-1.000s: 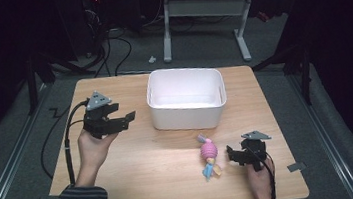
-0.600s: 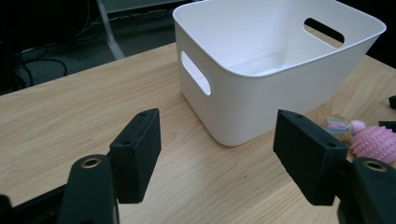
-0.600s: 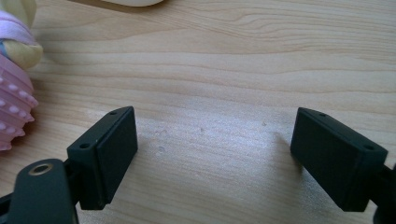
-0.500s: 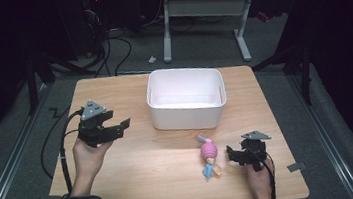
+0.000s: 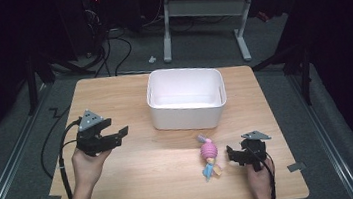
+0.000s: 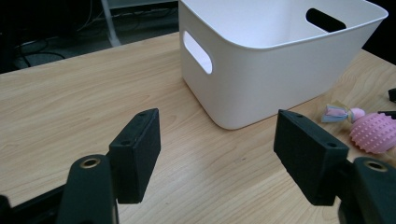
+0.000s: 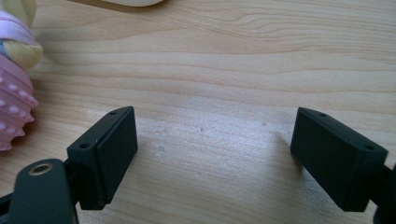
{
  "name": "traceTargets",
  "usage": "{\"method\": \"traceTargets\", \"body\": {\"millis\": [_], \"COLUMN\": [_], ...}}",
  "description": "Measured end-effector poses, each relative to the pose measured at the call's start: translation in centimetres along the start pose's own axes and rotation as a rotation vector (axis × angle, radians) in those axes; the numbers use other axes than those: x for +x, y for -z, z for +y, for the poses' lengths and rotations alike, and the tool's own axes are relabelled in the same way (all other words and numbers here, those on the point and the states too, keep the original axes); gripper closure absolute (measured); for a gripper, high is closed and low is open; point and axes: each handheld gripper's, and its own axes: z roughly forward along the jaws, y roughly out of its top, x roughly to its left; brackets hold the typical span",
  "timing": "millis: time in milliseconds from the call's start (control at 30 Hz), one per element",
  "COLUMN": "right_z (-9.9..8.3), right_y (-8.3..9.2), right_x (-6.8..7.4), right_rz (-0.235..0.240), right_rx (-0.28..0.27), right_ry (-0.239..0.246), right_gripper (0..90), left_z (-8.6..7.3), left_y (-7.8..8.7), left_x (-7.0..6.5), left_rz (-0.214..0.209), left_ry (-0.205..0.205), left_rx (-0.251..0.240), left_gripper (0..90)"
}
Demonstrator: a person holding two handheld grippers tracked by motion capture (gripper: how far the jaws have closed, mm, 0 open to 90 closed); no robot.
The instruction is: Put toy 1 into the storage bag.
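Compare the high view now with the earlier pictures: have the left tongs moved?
Yes. The left tongs have drawn back from the white bin toward the near left part of the table, jaws open and empty.

High view overhead, far; gripper views low, close; share table (image 5: pixel 139 184).

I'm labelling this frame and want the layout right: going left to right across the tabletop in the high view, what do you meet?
left gripper → white bin → pink spiky toy → right gripper
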Motion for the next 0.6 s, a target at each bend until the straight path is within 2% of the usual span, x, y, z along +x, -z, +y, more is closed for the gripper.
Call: {"method": "traceTargets", "body": {"millis": [267,400,600], "right_z": [0.0,0.0,0.0], "right_y": [0.0,0.0,0.0], "right_x": [0.0,0.0,0.0], "right_rz": [0.0,0.0,0.0], "right_rx": [0.0,0.0,0.0], "right_ry": [-0.001,0.0,0.0], "right_gripper": [14.8,14.8,14.8], "left_z": [-0.9,-1.6,-2.5], "left_y": [-0.3,-0.8,-1.7], "left_x": [-0.1,-0.5,-0.7], "left_rz": [-0.005,-0.012,-0.024], "left_ry": [0.011,0.004,0.021], "left_rx": [0.013,0.032,0.052], "left_gripper": [32.6,33.4,32.9]}}
